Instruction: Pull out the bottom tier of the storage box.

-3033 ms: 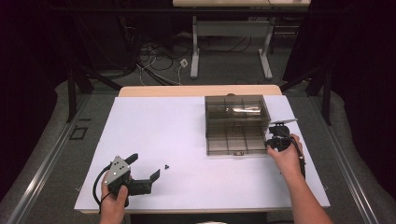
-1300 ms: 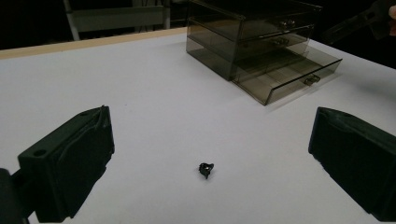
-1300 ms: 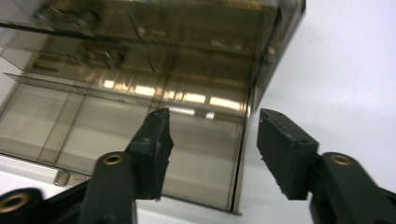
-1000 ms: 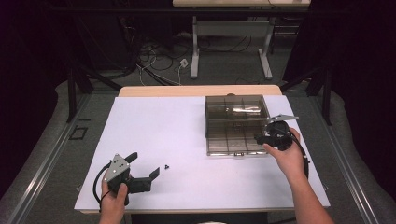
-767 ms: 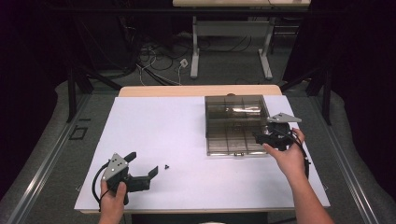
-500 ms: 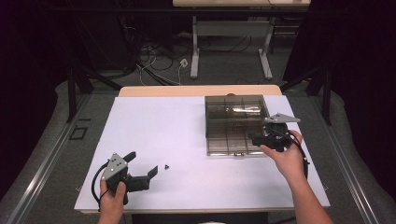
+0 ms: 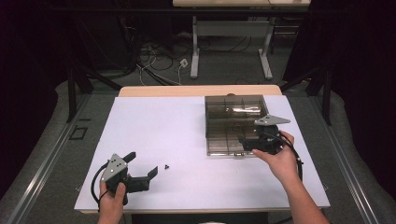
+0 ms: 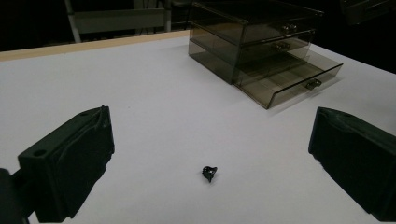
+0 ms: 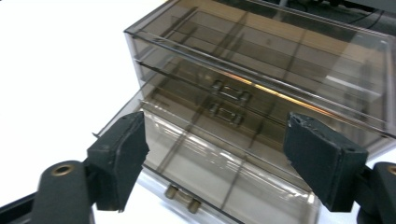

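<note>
A smoky clear drawer cabinet [image 7: 235, 112] stands at the table's right. Its bottom drawer [image 9: 219, 177] is pulled out, with the handle [image 9: 181, 196] low in the right gripper view. My right gripper [image 7: 243, 141] hovers over that drawer's front; its jaws have just been opening and hold nothing [image 9: 219, 158]. A small black part [image 7: 166, 166] lies on the white tabletop. My left gripper [image 7: 142, 164] rests just left of it, open, with the part [image 8: 209, 173] on the table ahead between its jaws, untouched.
The white tabletop [image 7: 177, 130] stretches between the two grippers. Its wooden far edge [image 7: 196, 90] borders a dark floor with cables and a desk frame [image 7: 231, 32]. The cabinet's upper two drawers [image 9: 229, 93] are closed.
My right gripper has shifted a little to the left over the drawer's front and its jaws stand wider. The left gripper and the black part have not moved.
</note>
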`<move>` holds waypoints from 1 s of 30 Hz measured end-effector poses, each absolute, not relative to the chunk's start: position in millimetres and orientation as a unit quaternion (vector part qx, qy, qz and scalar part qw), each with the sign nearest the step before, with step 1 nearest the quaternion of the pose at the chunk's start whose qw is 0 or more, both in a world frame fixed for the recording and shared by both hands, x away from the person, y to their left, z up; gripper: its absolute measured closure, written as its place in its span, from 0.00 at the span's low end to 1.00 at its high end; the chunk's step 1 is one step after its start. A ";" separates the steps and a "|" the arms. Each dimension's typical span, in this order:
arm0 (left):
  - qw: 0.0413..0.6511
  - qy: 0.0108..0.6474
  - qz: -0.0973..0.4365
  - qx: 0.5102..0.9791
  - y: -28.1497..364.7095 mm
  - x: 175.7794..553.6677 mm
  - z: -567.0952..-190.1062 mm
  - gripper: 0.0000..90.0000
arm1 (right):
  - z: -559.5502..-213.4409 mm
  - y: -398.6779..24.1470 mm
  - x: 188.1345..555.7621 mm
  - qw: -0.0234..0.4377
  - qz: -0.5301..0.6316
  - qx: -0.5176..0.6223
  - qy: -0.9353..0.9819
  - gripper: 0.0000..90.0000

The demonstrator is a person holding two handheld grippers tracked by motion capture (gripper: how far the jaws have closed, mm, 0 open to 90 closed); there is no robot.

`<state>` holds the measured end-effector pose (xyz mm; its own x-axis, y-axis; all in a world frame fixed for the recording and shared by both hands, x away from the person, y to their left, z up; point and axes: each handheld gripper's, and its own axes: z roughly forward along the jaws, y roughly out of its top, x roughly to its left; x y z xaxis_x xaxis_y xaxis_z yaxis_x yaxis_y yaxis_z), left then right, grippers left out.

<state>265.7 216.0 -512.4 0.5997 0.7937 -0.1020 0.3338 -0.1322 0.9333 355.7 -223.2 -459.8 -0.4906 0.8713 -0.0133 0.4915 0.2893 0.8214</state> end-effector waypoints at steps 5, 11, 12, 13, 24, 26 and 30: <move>0.529 0.391 0.218 0.721 216.4 265.5 -512.3 0.00 | -460.9 -211.7 352.8 0.227 0.409 0.427 0.774 0.23; 0.531 0.399 0.215 0.716 217.9 265.3 -513.1 0.00 | -460.8 -197.3 347.8 0.215 0.427 0.405 0.779 0.26; 0.530 0.397 0.216 0.717 218.3 265.0 -512.9 0.00 | -461.4 -193.8 346.5 0.213 0.428 0.404 0.780 0.26; 0.532 0.395 0.217 0.717 218.5 264.4 -512.4 0.00 | -461.8 -191.7 346.1 0.211 0.429 0.399 0.782 0.26; 0.530 0.398 0.223 0.714 219.9 263.0 -512.0 0.00 | -472.7 -154.9 338.2 0.174 0.446 0.356 0.803 0.30; 0.531 0.399 0.222 0.714 220.2 262.6 -511.9 0.00 | -474.0 -148.9 336.5 0.168 0.447 0.352 0.805 0.30; 0.529 0.400 0.227 0.713 220.8 263.2 -511.8 0.00 | -474.7 -137.4 333.9 0.167 0.442 0.337 0.814 0.30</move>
